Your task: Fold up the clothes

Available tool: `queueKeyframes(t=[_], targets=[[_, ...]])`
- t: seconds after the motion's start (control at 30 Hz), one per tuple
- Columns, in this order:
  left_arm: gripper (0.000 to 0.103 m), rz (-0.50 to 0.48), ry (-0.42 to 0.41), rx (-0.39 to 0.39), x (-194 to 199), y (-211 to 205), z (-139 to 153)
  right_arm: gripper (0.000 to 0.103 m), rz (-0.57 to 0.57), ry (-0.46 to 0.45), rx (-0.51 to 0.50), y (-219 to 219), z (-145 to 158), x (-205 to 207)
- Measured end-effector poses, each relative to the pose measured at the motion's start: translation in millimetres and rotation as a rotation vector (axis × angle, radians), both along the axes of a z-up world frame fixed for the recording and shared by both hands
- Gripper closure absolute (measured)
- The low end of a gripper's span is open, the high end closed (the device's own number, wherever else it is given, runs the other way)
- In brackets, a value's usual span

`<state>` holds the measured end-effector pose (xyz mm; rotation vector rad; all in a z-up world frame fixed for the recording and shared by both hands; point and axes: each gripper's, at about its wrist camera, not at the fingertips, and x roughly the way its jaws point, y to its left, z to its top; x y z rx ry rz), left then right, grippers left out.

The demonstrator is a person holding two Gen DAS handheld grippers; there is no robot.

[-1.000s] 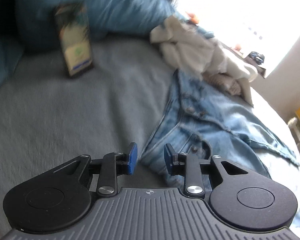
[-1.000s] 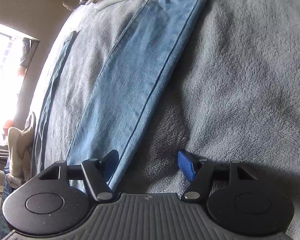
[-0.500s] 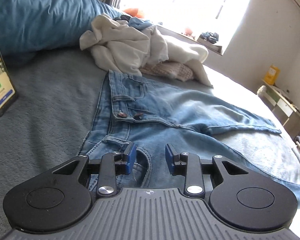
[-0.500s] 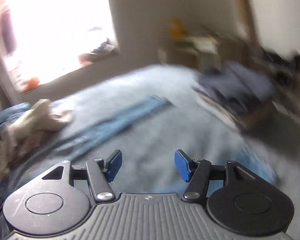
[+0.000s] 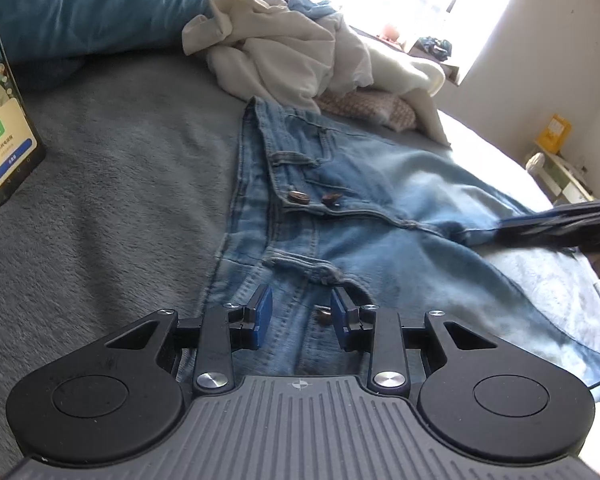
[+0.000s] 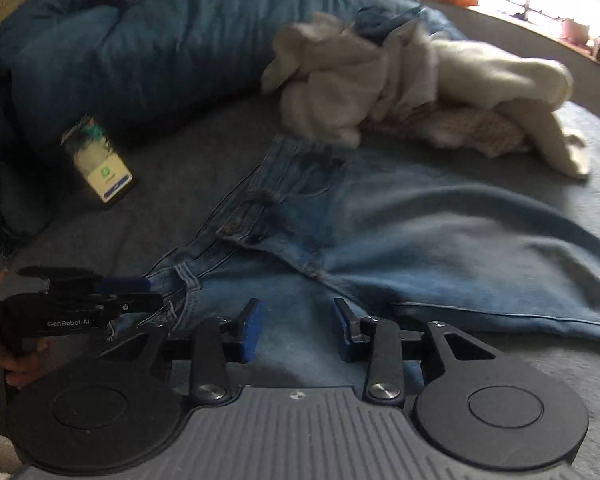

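Note:
A pair of light blue jeans (image 5: 364, 216) lies spread flat on the grey bed, waistband toward the pillow; it also shows in the right wrist view (image 6: 380, 240). My left gripper (image 5: 301, 314) is open and empty, low over the near end of the waistband; it also shows from the side at the left of the right wrist view (image 6: 132, 292). My right gripper (image 6: 296, 326) is open and empty, just above the near leg below the crotch; it appears as a dark blur at the right of the left wrist view (image 5: 564, 226).
A heap of white and beige clothes (image 5: 300, 52) lies past the jeans (image 6: 380, 80). A phone with a lit screen (image 5: 4, 120) lies on the blanket to the left (image 6: 102, 168). A blue pillow (image 6: 140, 40) runs along the back. A bright window is behind.
The right gripper swung round from the leg hems and the room to face the waistband end, its jaws a little narrower. The left gripper shifted slightly along the waistband, still open.

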<state>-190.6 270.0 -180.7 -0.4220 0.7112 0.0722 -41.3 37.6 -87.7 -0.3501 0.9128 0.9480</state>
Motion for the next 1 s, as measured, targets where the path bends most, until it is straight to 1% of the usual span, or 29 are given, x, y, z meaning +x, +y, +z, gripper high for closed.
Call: queueKeyframes(t=[0.03,0.13,0.17,0.2,0.27,0.3,0.4,0.47,0.53,0.63,0.7,0.77,0.83,0.93,1.0], targets=[[0.071,-0.007,0.0,-0.006,3.1,2.6,-1.5,0.071,0.02,0.017,-0.018,13.4,-15.6,-3.3],[0.071,-0.029,-0.001,-0.024,12.5,10.6,-6.1,0.071,0.064,0.053,-0.059,45.8,-60.4,-0.2],[0.071,-0.037,-0.001,-0.03,15.6,13.2,-7.7,0.071,0.062,0.063,-0.062,52.8,-74.8,1.7],[0.071,-0.044,-0.001,-0.036,18.8,15.9,-9.2,0.07,0.059,0.06,-0.036,56.5,-82.9,3.0],[0.071,-0.059,-0.002,-0.048,25.0,21.1,-12.3,0.07,0.048,0.06,0.044,54.5,-84.7,4.7],[0.071,-0.066,-0.002,-0.054,28.1,23.8,-13.8,0.07,0.031,0.082,0.07,51.9,-85.4,7.3],[0.071,-0.088,-0.002,-0.072,37.6,31.7,-18.4,0.071,-0.012,0.122,0.136,42.8,-87.4,9.2],[0.071,-0.114,0.012,-0.11,48.7,34.9,-19.9,0.071,-0.036,0.132,0.167,38.0,-89.3,9.4],[0.071,-0.135,0.046,-0.175,57.7,39.5,-23.3,0.071,-0.061,0.136,0.195,35.3,-92.7,8.2],[0.071,-0.14,0.091,-0.283,64.4,52.8,-28.7,0.071,-0.087,0.14,0.223,32.4,-94.1,7.9],[0.071,-0.138,0.131,-0.416,67.6,67.2,-35.8,0.071,-0.102,0.145,0.236,30.6,-94.9,8.5],[0.071,-0.113,0.164,-0.534,69.0,79.1,-44.2,0.071,-0.112,0.147,0.244,30.2,-95.9,9.0],[0.072,-0.095,0.182,-0.588,70.7,83.1,-49.8,0.071,-0.118,0.148,0.246,30.1,-96.5,9.3],[0.073,-0.095,0.17,-0.541,72.5,73.4,-46.5,0.071,-0.12,0.137,0.239,30.9,-95.5,8.2],[0.073,-0.091,0.164,-0.53,69.0,72.5,-44.5,0.07,-0.116,0.112,0.224,32.9,-91.0,5.3]])
